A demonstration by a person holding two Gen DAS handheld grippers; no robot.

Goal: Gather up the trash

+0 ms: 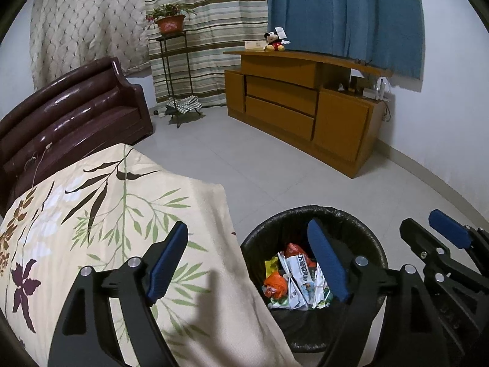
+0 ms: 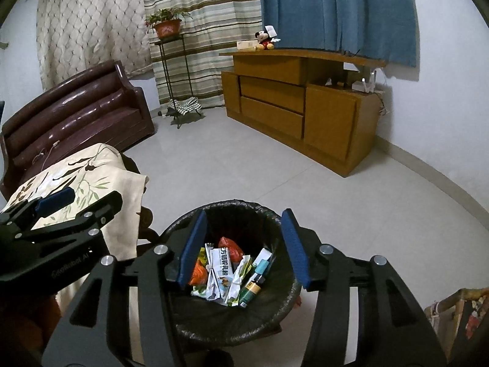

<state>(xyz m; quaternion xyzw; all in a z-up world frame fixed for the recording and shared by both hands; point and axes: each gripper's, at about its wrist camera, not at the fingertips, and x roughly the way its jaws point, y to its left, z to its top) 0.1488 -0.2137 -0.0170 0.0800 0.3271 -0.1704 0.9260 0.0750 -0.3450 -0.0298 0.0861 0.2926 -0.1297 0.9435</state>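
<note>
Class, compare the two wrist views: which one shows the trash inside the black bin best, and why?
The right wrist view: the trash lies unobstructed between the open right gripper fingers. In the left wrist view, a left gripper finger hides part of the pile inside the bin.

Right gripper (image 2: 243, 244), jaws apart and empty, above black-lined bin (image 2: 183, 312) (holding wrappers (image 2: 220, 272), orange bag (image 2: 230, 249)); left gripper (image 2: 82, 200) beside floral cloth (image 2: 91, 165).

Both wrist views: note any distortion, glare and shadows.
Left wrist view: fisheye bends the cabinet top, dark corners frame the picture, glare streaks the sofa, and a soft shadow falls on the floral cloth. Right wrist view: same bending and sofa glare; the bin interior is dim.
</note>
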